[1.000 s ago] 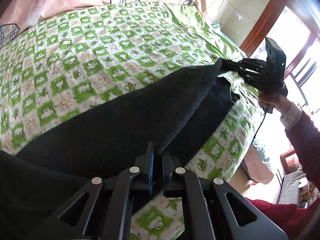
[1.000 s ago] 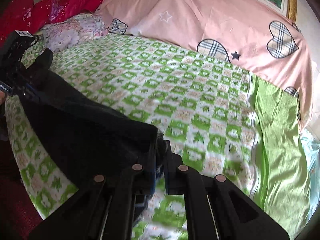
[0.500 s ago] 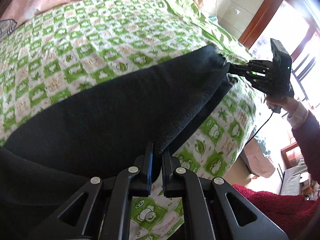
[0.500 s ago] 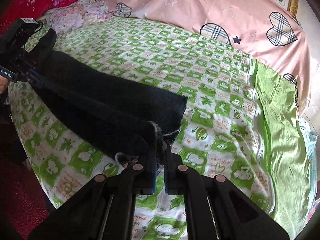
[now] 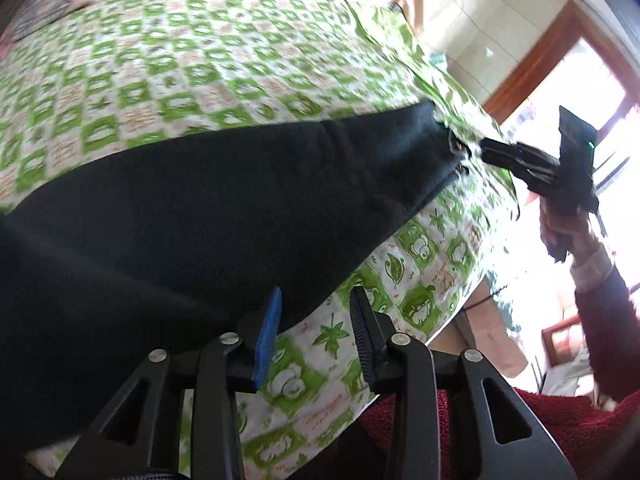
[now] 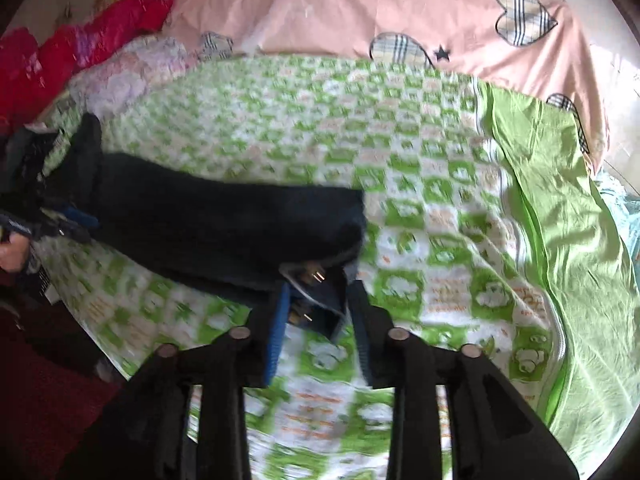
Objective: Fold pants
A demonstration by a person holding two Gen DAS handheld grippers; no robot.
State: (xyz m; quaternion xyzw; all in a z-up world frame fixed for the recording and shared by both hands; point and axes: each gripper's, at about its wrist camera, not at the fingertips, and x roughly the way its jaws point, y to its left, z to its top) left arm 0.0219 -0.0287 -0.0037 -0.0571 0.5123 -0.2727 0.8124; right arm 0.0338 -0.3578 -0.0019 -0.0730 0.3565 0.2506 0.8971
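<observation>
Black pants [image 5: 224, 208] lie folded lengthwise on the green-and-white checked bed sheet [image 5: 168, 64], near its front edge. My left gripper [image 5: 316, 300] is open at the near edge of the pants, its blue-padded finger [image 5: 268, 336] touching the cloth. In the right wrist view the pants [image 6: 224, 220] stretch to the left, and my right gripper [image 6: 318, 292] is open at their end, with the waistband and its metal fastening [image 6: 312, 280] between the fingers. The right gripper also shows in the left wrist view [image 5: 520, 160], just off the far end of the pants.
A pink duvet with plaid hearts [image 6: 420, 8] lies at the head of the bed, with red bedding [image 6: 80, 40] beside it. A plain green border [image 6: 560, 200] runs along the sheet's right side. A wooden door frame [image 5: 532, 72] and bright window stand beyond the bed.
Both grippers have opened and let go of the pants, which now lie flat on the sheet. Both grippers have pulled back slightly toward the bed's edge.
</observation>
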